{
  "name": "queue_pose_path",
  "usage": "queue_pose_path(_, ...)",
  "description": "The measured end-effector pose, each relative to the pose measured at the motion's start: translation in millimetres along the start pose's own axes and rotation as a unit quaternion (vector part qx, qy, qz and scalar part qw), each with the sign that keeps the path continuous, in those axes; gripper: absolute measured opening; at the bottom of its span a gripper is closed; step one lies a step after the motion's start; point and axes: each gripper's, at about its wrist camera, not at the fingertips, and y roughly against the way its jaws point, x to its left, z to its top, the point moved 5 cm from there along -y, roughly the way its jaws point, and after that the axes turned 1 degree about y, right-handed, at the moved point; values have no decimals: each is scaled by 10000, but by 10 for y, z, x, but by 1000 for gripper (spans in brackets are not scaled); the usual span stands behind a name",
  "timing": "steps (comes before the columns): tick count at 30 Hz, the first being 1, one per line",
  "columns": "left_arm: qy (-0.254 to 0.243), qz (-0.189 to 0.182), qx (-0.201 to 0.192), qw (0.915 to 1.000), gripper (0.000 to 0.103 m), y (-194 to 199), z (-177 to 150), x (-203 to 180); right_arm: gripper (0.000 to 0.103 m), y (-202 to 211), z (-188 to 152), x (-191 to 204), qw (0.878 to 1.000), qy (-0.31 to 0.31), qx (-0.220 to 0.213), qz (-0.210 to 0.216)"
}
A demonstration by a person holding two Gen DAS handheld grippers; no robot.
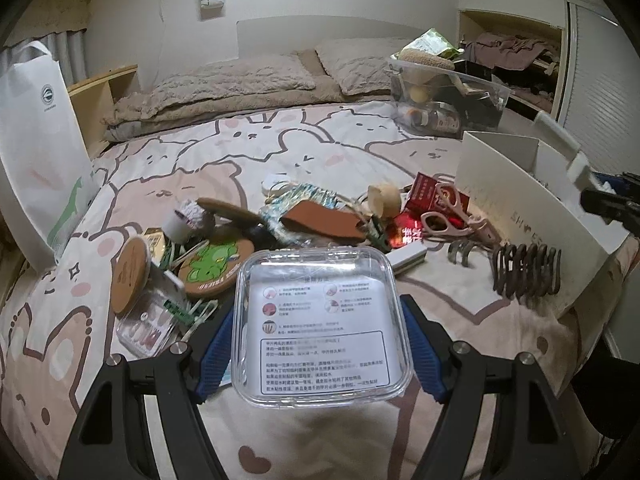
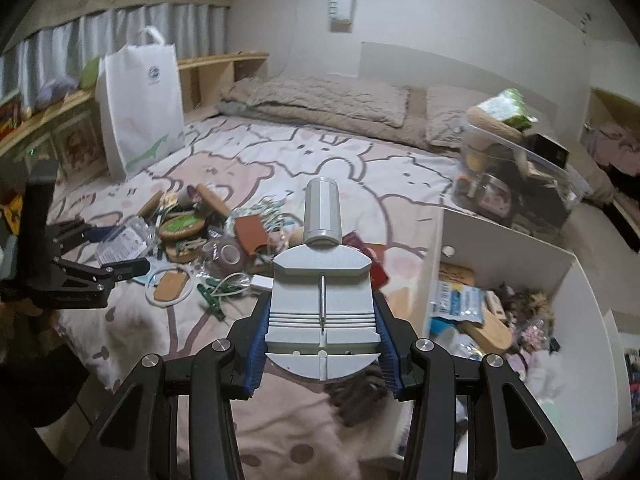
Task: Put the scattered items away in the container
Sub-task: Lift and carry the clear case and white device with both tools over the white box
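Note:
My left gripper is shut on a clear plastic box with a printed leaflet inside, held above the bed. My right gripper is shut on a grey metal tool with a cylindrical handle, held left of the white container. The container stands at the right of the bed and holds several items. A scattered pile lies mid-bed: a frog coaster, pink scissors, a red box, a brown hair claw, a tape roll. The left gripper also shows in the right wrist view.
A clear bin full of things stands behind the white container. A white paper bag stands at the left bed edge. Pillows and a folded blanket lie at the head. A wooden shelf runs along the left wall.

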Motion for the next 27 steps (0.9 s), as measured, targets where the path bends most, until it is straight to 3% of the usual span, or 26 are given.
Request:
queue_pose_path(11, -91, -245, -92, 9996, 77, -54, 185, -379, 48, 318, -176, -602, 9981, -474, -141, -375)
queue_pose_path(27, -344, -792, -234, 9960, 77, -67, 443, -1096, 48, 425, -502, -1399, 9920, -933, -52, -844)
